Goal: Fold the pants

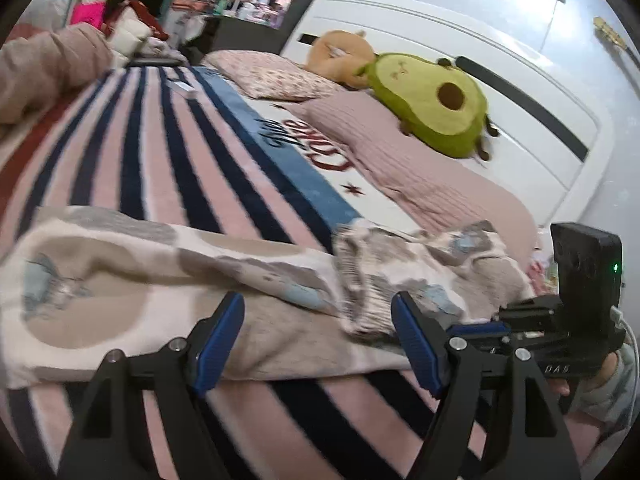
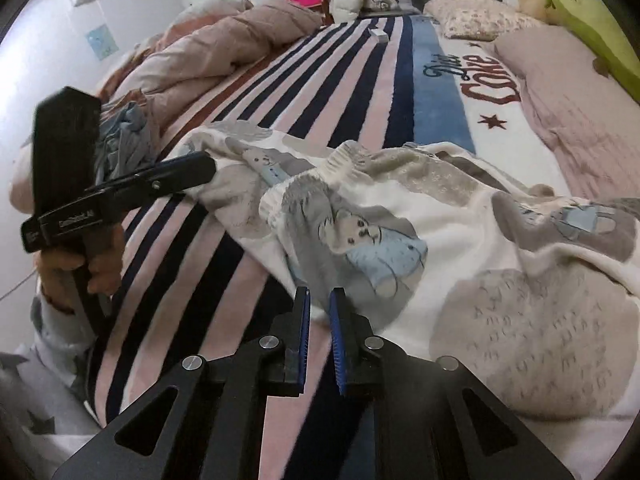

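L claw [image 1: 318, 342] wide, nothing between pads, over bear-print pants [image 1: 168, 280] lying across striped blanket [image 1: 160, 152] on bed. R claw [image 2: 320, 334] nearly closed, empty, at pants' near edge. Avocado plush [image 1: 432, 104] by headboard.

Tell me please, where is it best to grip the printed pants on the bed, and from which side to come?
Probably at the ribbed leg cuff of the pants. It is bunched and stands up off the striped blanket, so a finger can slide beneath. The left gripper, open just before that end, could come in low from the near bed edge.
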Demonstrator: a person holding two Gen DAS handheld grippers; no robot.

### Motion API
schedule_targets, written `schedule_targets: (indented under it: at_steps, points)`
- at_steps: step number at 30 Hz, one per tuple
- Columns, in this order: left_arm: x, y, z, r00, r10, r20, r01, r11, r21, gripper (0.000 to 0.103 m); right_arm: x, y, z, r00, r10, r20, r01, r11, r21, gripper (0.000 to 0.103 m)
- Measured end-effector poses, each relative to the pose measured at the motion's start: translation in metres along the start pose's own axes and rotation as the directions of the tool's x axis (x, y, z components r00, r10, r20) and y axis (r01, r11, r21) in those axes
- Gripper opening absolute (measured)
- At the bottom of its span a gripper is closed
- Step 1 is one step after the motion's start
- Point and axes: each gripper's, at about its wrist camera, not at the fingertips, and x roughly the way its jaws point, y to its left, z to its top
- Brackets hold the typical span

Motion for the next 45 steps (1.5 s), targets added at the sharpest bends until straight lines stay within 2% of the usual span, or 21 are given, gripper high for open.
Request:
schedule_targets:
  at_steps: [3,8,11,13,15,16,19,21,22,23,26,28,33,36,38,41,43,45]
  points:
    - [0.004,-0.011,0.0,1.0,-0.021,-0.005,0.021,0.999,0.031,0.072,-0.029,-0.007,-0.005,0.996,-0.023,0.085,0.021,0.999,0.025,0.03]
    - [0.032,-0.021,0.016,0.999,-0.015,-0.051,0.016,1.0,0.012,0.072,-0.062,-0.032,-0.015,0.98,-0.087,0.177,0.065,0.99,0.124,0.031]
    - [0.054,-0.028,0.027,0.996,0.031,-0.082,-0.028,0.999,0.035,0.072,-0.072,-0.042,-0.017,0.977,-0.079,0.197,0.046,0.985,0.168,0.031]
    - [0.075,-0.034,0.031,0.991,0.086,-0.105,-0.079,0.994,0.069,0.072,-0.077,-0.048,-0.019,0.976,-0.073,0.204,0.033,0.981,0.191,0.031]
    - [0.096,-0.04,0.034,0.986,0.094,-0.138,-0.081,0.992,0.096,0.072,-0.08,-0.052,-0.019,0.976,-0.059,0.21,0.016,0.979,0.201,0.031]
    - [0.103,-0.042,0.035,0.984,0.087,-0.153,-0.073,0.992,0.099,0.069,-0.079,-0.051,-0.018,0.975,-0.057,0.213,0.014,0.98,0.2,0.031]
    - [0.124,-0.05,0.03,0.975,0.072,-0.209,-0.049,0.993,0.111,0.051,-0.076,-0.051,-0.014,0.976,-0.041,0.216,0.0,0.982,0.189,0.031]
    - [0.129,-0.057,0.023,0.973,0.087,-0.215,-0.055,0.987,0.152,0.049,-0.075,-0.052,-0.014,0.976,-0.027,0.215,-0.013,0.983,0.182,0.031]
    - [0.13,-0.059,0.021,0.973,0.104,-0.208,-0.067,0.982,0.175,0.046,-0.074,-0.052,-0.013,0.977,-0.022,0.214,-0.017,0.984,0.178,0.031]
    - [0.129,-0.061,0.02,0.973,0.11,-0.203,-0.072,0.981,0.182,0.037,-0.073,-0.052,-0.012,0.977,-0.017,0.213,-0.021,0.984,0.176,0.031]
    - [0.121,-0.063,0.02,0.981,0.097,-0.168,-0.064,0.98,0.19,0.02,-0.071,-0.056,-0.009,0.977,0.003,0.215,-0.042,0.983,0.176,0.031]
    - [0.11,-0.071,0.02,0.988,0.122,-0.09,-0.098,0.966,0.239,0.017,-0.072,-0.057,-0.008,0.976,0.007,0.22,-0.048,0.982,0.182,0.031]
    - [0.074,-0.086,0.032,0.99,0.14,0.032,-0.143,0.949,0.28,0.017,-0.076,-0.061,-0.009,0.972,-0.013,0.235,-0.037,0.978,0.204,0.031]
    - [0.049,-0.082,0.041,0.977,0.2,0.079,-0.214,0.939,0.268,0.017,-0.079,-0.064,-0.01,0.969,-0.023,0.245,-0.035,0.973,0.229,0.031]
    - [0.042,-0.068,0.042,0.971,0.233,0.057,-0.24,0.944,0.229,0.017,-0.079,-0.064,-0.011,0.969,-0.028,0.246,-0.033,0.97,0.239,0.031]
    - [0.065,-0.045,0.028,0.965,0.254,-0.067,-0.233,0.946,0.227,0.021,-0.075,-0.061,-0.01,0.972,-0.039,0.231,-0.017,0.972,0.232,0.031]
    - [0.077,-0.033,0.022,0.96,0.249,-0.127,-0.224,0.957,0.183,0.038,-0.069,-0.06,-0.01,0.976,-0.045,0.213,-0.005,0.974,0.228,0.031]
    - [0.07,-0.024,0.026,0.967,0.221,-0.123,-0.204,0.969,0.137,0.046,-0.065,-0.058,-0.01,0.979,-0.056,0.195,0.012,0.975,0.223,0.031]
